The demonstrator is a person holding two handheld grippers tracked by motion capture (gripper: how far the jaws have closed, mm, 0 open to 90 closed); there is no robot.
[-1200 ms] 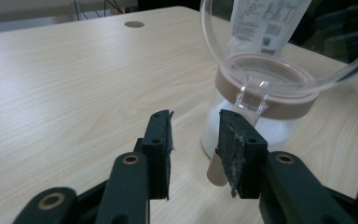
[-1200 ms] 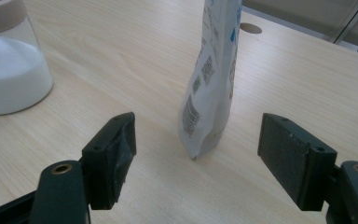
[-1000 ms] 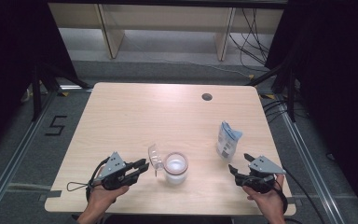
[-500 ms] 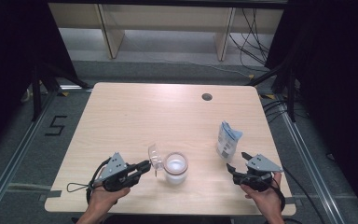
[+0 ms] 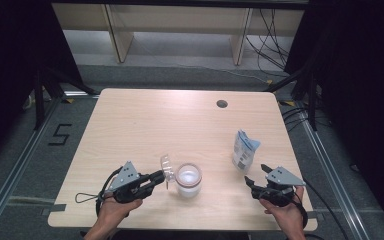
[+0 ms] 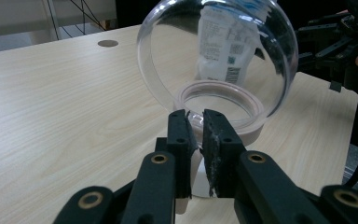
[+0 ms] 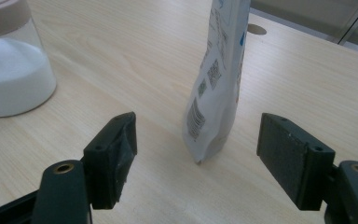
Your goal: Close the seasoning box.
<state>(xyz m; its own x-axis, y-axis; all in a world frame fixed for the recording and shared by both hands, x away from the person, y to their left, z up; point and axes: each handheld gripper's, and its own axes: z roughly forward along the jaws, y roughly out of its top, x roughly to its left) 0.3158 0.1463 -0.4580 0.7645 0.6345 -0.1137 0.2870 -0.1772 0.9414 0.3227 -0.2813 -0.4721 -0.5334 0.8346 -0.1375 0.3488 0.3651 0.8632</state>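
Observation:
A clear jar [image 5: 188, 179] with a beige rim [image 6: 221, 100] and white powder inside stands near the table's front edge. Its round clear lid [image 5: 166, 165] is flipped up on the jar's left side [image 6: 214, 51]. My left gripper [image 5: 159, 176] reaches in from the left. Its jaws have just been closing and now stand shut on the lid's lower edge [image 6: 196, 119]. A white and blue pouch [image 5: 244, 150] stands upright to the right. My right gripper [image 5: 255, 173] is open, and the pouch [image 7: 214, 79] stands just ahead of the gap, untouched [image 7: 200, 128].
The light wooden table [image 5: 130, 125] has a round cable hole [image 5: 222, 104] at the back right. The jar [image 7: 14, 70] sits at the far left of the right gripper view. Dark curtains, cables and shelving stand beyond the table.
The left gripper's jaws have drawn together on the edge of the raised lid. The right gripper, the pouch and the jar stay where they were.

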